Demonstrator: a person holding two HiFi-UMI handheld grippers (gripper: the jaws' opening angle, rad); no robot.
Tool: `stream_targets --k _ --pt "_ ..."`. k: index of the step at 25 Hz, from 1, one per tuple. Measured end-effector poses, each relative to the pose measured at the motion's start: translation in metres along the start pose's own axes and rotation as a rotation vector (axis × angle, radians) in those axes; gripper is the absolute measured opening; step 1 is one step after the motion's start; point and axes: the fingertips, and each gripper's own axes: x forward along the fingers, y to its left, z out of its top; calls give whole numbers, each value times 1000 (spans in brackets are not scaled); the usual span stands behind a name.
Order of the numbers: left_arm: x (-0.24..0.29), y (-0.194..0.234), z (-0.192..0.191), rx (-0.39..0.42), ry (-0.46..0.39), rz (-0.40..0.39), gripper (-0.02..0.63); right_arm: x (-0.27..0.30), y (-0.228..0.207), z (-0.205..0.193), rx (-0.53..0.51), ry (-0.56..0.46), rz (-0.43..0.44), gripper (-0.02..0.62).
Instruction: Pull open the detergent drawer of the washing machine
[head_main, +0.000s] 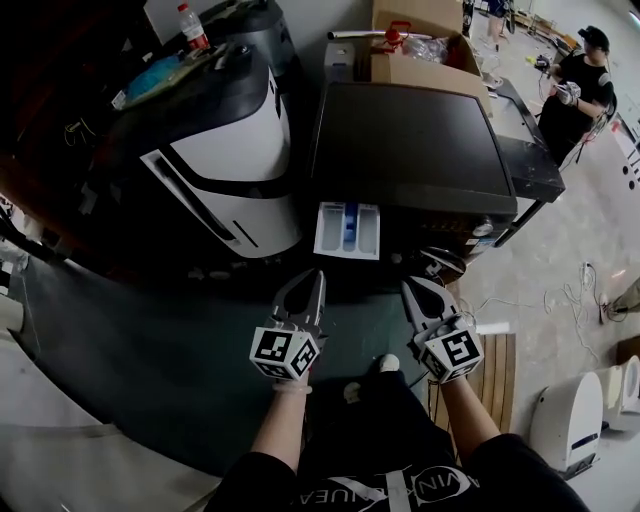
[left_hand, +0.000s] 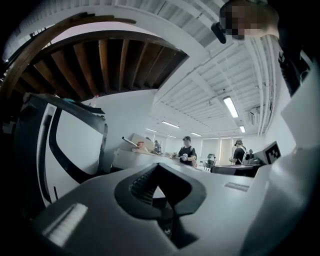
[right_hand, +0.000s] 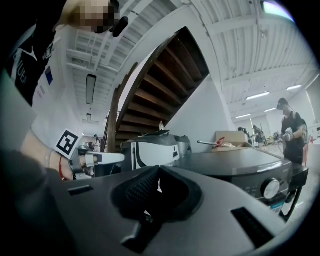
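1. The left hand-held gripper (head_main: 316, 280) has its jaws pressed together with nothing between them; in the left gripper view the ribbed pads meet at the tip, with only a hollow gap behind
2. The right hand-held gripper (head_main: 410, 288) is likewise closed on nothing, its two jaws meeting at the tip
3. Both are held out in front of the person's body, side by side and apart, pointing toward the washing machine (head_main: 410, 150) and touching nothing
4. The detergent drawer (head_main: 348, 230) stands pulled out of the upper left of the machine's front, a white tray with a blue insert open to view; it lies ahead of the two grippers, nearer the left one and clear of both
5. The washing machine has a dark flat top and a round dial (right_hand: 270, 188) on its front panel
6. Just beside it on the left stands a white-and-black appliance (head_main: 235, 150), with a red-capped bottle (head_main: 192, 25) behind its top
7. A cardboard box (head_main: 430, 65) sits at the back of the washing machine's top
8. A person in dark clothes (head_main: 585, 85) stands well beyond on the right, and a slatted wooden board (head_main: 497, 375) lies on the floor near the right gripper
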Motion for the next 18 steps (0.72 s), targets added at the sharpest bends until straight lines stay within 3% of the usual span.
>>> stream_targets --k 5,18 --pt "-5 -12 21 72 -4 -13 9 -5 5 19 -5 -18 10 12" --pt "-30 -18 48 112 -9 31 9 -16 22 50 -3 -46 26 12"
